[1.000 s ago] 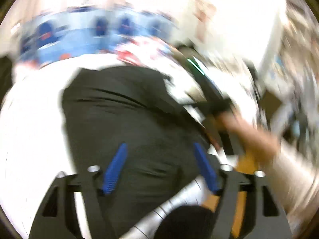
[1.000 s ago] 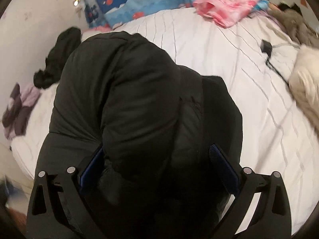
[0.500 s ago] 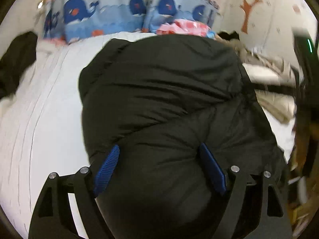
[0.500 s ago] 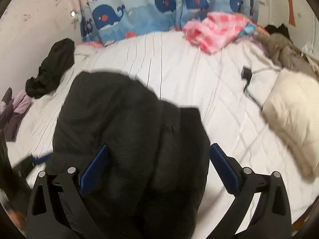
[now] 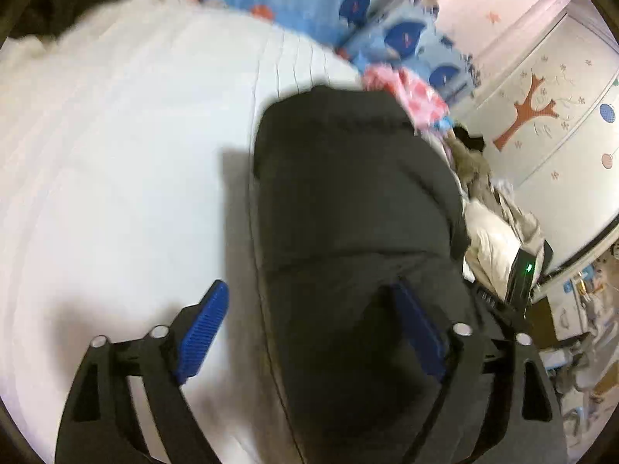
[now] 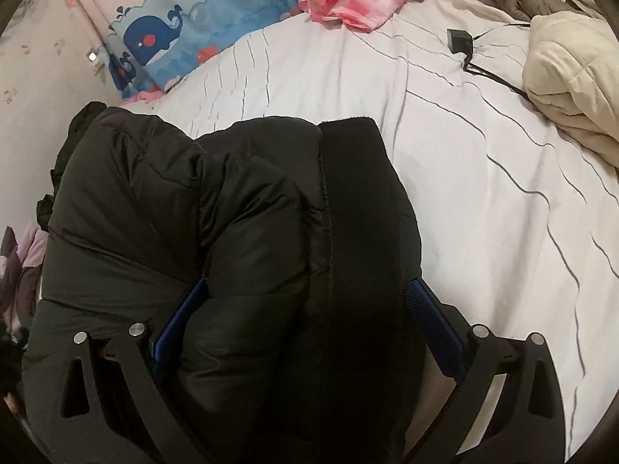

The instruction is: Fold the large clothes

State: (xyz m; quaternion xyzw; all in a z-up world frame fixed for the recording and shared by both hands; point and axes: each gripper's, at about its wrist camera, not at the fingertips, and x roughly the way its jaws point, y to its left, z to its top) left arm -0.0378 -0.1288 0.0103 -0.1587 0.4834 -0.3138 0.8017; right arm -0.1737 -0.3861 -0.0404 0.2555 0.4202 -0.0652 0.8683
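Since half a second ago the left wrist view has swung leftward, so that far more bare white bedsheet (image 5: pixel 116 178) fills its left half and the black puffer jacket (image 5: pixel 356 208) sits to the right of centre; in the right wrist view the jacket has come in close and now bulges up between the fingers.

The jacket lies bundled on the bed, partly folded, a fleece-lined strip (image 6: pixel 359 201) showing along its right edge. The right gripper (image 6: pixel 305 321) has its jaws spread wide with a thick roll of padding filling the gap; both blue pads seem to touch the fabric, but I cannot say whether they are pinching it or merely straddling it. The left gripper (image 5: pixel 309 328) stands open, its left pad (image 5: pixel 201 328) over bare sheet and its right pad against or just above the jacket; motion blur makes contact hard to judge.

To do this fold well, the right gripper should probably take a thinner bite near the hem rather than the whole roll, since puffy fill springs back, while the left presses the near edge flat as an anchor.

Both grippers point forward and down over the jacket's near end, the left tilted toward the sheet.
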